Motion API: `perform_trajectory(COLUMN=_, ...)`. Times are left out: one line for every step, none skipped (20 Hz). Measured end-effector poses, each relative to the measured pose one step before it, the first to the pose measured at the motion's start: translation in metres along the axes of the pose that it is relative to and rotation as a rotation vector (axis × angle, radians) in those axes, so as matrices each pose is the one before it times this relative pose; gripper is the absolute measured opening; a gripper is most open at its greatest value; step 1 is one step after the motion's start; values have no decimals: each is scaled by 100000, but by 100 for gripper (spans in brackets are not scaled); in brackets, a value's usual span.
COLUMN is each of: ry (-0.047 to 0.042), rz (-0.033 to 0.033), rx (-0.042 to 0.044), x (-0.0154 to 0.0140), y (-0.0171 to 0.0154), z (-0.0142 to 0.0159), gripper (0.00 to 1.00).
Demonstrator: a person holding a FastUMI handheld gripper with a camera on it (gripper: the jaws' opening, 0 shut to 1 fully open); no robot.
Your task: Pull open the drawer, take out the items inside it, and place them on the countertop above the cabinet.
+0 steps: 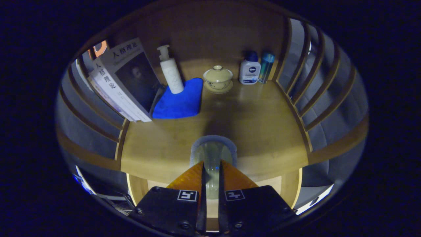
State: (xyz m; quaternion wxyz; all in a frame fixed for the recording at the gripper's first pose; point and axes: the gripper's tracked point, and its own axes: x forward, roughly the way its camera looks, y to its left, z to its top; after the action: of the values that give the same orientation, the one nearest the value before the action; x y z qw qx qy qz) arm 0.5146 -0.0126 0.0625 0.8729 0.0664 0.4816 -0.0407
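Observation:
My gripper point(212, 163) is shut on a clear, pale greenish glass vessel point(213, 152) with a grey-blue rim at its far end. Both fingers press on its sides. The vessel points forward over the front part of the wooden countertop point(256, 115). Under the fingers, the pale wooden walls of the open drawer point(137, 188) show below the countertop's front edge. My fingers hide the drawer's inside.
At the back of the countertop stand leaning books point(121, 79), a white pump bottle point(171, 70) on a blue cloth point(179, 100), a lidded ceramic cup on a saucer point(217, 78), a white bottle point(249, 69) and a teal bottle point(266, 67). Curved wooden slats point(312, 95) rise on both sides.

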Motion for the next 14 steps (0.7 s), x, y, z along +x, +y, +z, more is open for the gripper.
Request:
perform_trajectory(ry=1967, rz=-840, rx=-312, x=527, y=67, z=332, gripper=17)
perform_trajectory(ry=1759, rz=-229, rx=-832, x=336, y=210, z=116, gripper=18)
perform_trajectory(ry=893, rz=115, rx=-1214, x=498, y=212, z=345, gripper=18)
perform_trajectory(ry=1199, rz=-1046, rx=-1775, x=541, y=-25, z=80, gripper=18)
perform_trajectory(ry=1317, rz=-978, rx=-1253, x=346, y=-43, z=220, gripper=18)
perform_trajectory(ry=842, rz=-1017, rx=-619, x=308, y=0, z=51, gripper=18)
perform_trajectory(ry=563, rz=-373, rx=-1279, x=304, y=180, z=224, gripper=19)
perform_trajectory(ry=256, rz=-405, rx=-697, x=529, y=49, z=75, gripper=19)
perform_trajectory(ry=614, rz=-174, rx=-14, x=109, y=-36, z=-75, gripper=19)
perform_trajectory(ry=478, rz=93, rx=74, x=195, y=104, z=83, gripper=19)
perform_trajectory(ry=571, rz=-19, rx=231, x=234, y=-78, z=-17, gripper=19)
perform_trajectory(ry=-220, rz=-142, rx=357, x=-5, y=-130, z=47, gripper=20)
perform_trajectory(ry=-190, rz=-1567, rx=979, x=206, y=-359, z=102, gripper=20)
perform_trajectory(ry=-691, rz=-379, rx=211, x=-105, y=-168, z=65, gripper=20)
